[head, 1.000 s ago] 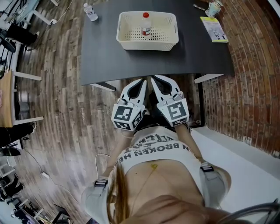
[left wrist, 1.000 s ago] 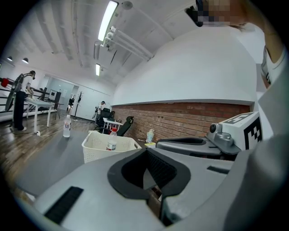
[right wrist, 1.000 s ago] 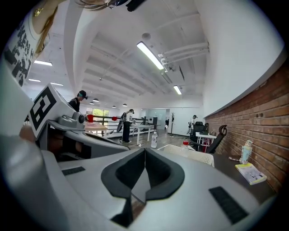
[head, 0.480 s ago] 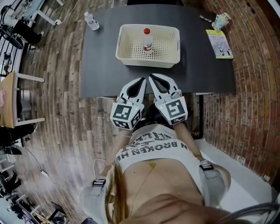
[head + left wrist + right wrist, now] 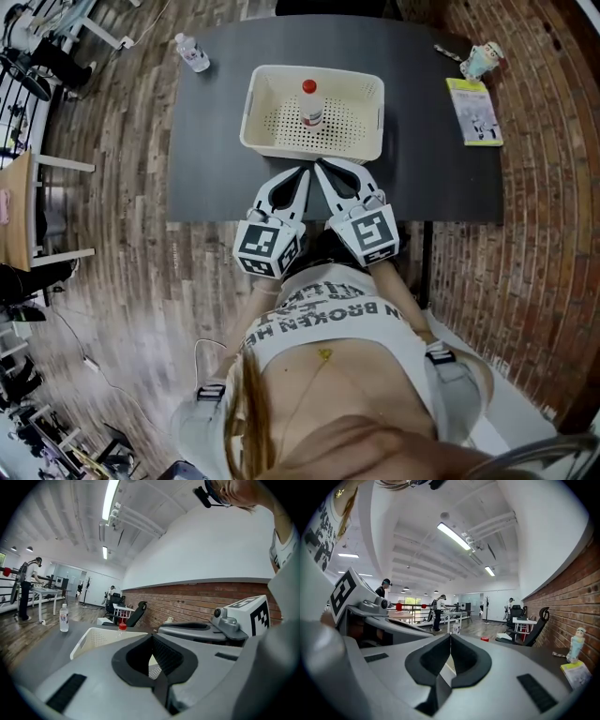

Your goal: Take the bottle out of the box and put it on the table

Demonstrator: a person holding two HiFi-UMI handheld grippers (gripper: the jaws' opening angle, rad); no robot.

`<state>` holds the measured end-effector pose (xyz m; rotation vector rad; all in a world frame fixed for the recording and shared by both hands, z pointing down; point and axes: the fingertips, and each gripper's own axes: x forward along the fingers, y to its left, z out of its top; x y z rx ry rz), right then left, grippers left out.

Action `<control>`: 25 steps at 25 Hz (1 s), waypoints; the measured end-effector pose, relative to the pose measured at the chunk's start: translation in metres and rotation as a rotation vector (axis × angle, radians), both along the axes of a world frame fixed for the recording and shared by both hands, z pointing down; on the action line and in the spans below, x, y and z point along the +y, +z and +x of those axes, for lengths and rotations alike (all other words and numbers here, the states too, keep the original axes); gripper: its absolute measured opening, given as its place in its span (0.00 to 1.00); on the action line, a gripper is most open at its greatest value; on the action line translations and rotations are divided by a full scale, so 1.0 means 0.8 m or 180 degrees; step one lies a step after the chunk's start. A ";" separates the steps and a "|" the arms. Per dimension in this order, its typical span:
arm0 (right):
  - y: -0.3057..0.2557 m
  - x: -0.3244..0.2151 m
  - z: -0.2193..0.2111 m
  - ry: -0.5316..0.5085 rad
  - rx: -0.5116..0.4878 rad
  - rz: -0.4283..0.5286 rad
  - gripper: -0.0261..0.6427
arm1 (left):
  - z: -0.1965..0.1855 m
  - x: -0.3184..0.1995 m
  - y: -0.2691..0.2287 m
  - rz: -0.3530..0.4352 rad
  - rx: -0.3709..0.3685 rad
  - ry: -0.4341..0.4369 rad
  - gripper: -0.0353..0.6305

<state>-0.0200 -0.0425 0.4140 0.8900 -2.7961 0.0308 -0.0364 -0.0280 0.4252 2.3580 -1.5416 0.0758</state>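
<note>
A clear bottle with a red cap [image 5: 310, 103] stands upright inside the cream perforated basket [image 5: 272, 141] on the dark table [image 5: 211, 159]. Both grippers hover side by side over the table's near edge, just short of the basket's front wall. My left gripper [image 5: 306, 172] is shut with nothing in it, and so is my right gripper [image 5: 319, 166]. In the left gripper view the basket [image 5: 96, 640] and the red cap [image 5: 122, 626] show past the closed tips [image 5: 152, 636]. The right gripper view shows closed tips [image 5: 451, 633] and the red cap [image 5: 485, 639].
A second clear water bottle [image 5: 192, 53] stands at the table's far left corner. A yellow booklet [image 5: 476, 111] and a small cup [image 5: 483, 61] lie at the right side. A brick wall runs along the right, and wood floor lies to the left.
Both grippers and the person have moved forward towards the table. The jaw tips were short of the table's near edge and now reach over it, close to the basket. Both stay shut.
</note>
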 end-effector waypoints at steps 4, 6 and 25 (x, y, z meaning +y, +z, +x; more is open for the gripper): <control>-0.002 -0.025 0.007 -0.0037 -0.0017 0.0022 0.05 | 0.005 -0.024 0.001 -0.0002 -0.0016 -0.0043 0.06; -0.001 -0.036 0.011 -0.0060 -0.0018 0.0026 0.05 | 0.007 -0.035 0.002 -0.0001 -0.0004 -0.0079 0.06; 0.007 -0.105 -0.054 0.0384 0.0044 -0.0060 0.05 | -0.061 -0.102 0.005 -0.0053 -0.0028 0.0366 0.06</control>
